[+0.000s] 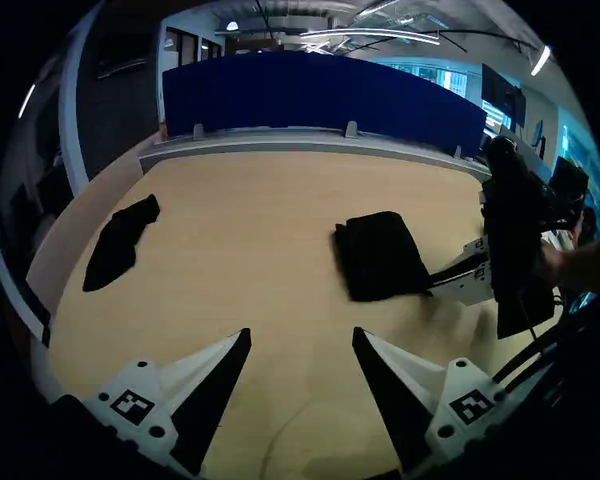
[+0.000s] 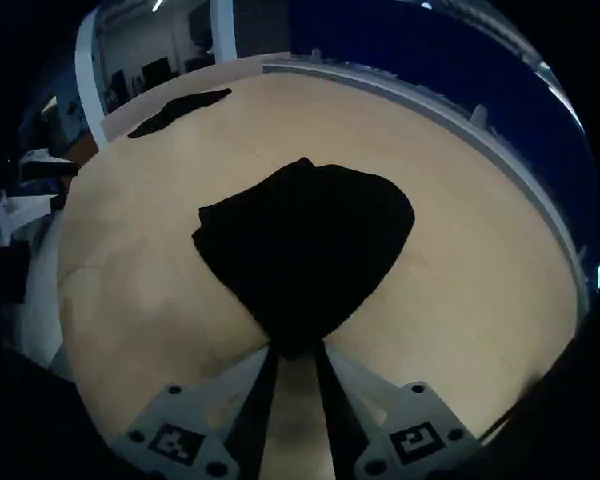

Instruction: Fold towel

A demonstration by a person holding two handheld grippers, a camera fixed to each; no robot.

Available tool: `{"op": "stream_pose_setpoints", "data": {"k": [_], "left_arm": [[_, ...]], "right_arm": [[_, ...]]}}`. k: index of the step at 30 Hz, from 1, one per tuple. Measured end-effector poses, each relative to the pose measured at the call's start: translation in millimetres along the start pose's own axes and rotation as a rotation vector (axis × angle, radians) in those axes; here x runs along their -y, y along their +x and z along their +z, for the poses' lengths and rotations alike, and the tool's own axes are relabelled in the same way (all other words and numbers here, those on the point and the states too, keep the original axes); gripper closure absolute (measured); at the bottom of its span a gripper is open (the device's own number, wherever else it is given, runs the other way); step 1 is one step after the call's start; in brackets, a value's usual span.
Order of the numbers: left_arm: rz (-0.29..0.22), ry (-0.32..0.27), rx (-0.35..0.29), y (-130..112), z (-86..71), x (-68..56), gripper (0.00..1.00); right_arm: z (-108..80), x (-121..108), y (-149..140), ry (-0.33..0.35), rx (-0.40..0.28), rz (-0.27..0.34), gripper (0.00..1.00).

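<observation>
Left claw: your left claw is spread wide and holds nothing; bare desk shows between its two fingers.
Right claw: your right claw is drawn narrow, and both fingers pinch the near corner of the towel; in the left gripper view the same claw reaches in from the right and meets the towel's right edge, with your hand behind it.
Towel: black and folded into a compact block; it lies flat on the desk about mid-way across, ahead of the left claw and well apart from it; in the right gripper view it tapers to a point at the fingertips.
Other cloth: a second dark cloth lies crumpled near the desk's left edge, well apart from the towel; the right gripper view shows it at the far side.
Backdrop: a blue partition stands along the desk's far edge.
</observation>
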State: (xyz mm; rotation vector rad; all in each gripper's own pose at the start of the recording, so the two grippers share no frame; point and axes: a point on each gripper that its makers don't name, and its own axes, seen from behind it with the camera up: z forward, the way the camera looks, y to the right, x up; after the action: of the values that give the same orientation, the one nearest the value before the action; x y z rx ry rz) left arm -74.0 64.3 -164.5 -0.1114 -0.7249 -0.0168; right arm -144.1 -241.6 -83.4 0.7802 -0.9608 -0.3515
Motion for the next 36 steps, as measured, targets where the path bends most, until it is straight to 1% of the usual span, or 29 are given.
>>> {"op": "stream_pose_setpoints", "data": {"k": [3, 6, 8, 15, 21, 28, 36], "left_arm": [[0.0, -0.002, -0.001, 0, -0.8, -0.9, 0.06], [0.001, 0.0, 0.0, -1, -0.8, -0.5, 0.06], [0.002, 0.001, 0.0, -2, -1.2, -0.2, 0.06], [0.002, 0.0, 0.001, -4, -1.5, -0.4, 0.06], [0.008, -0.002, -0.004, -1, -2.5, -1.0, 0.06], [0.019, -0.006, -0.017, 6, -4.3, -1.1, 0.06], [0.035, -0.012, -0.039, 16, -8.3, -0.7, 0.06]], "right_arm": [[0.1, -1, 1, 0.001, -0.006, 0.008, 0.78], [-0.5, -1, 2, -0.001, -0.011, 0.015, 0.9], [-0.2, -1, 2, -0.005, -0.015, 0.014, 0.94], [-3.7, -1, 5, -0.005, -0.032, 0.001, 0.96], [-17.8, -5, 24, -0.015, -0.069, -0.013, 0.96], [-42.0, -11, 67, -0.02, -0.126, -0.046, 0.96], [-78.4, -20, 129, -0.044, -0.201, -0.086, 0.96]]}}
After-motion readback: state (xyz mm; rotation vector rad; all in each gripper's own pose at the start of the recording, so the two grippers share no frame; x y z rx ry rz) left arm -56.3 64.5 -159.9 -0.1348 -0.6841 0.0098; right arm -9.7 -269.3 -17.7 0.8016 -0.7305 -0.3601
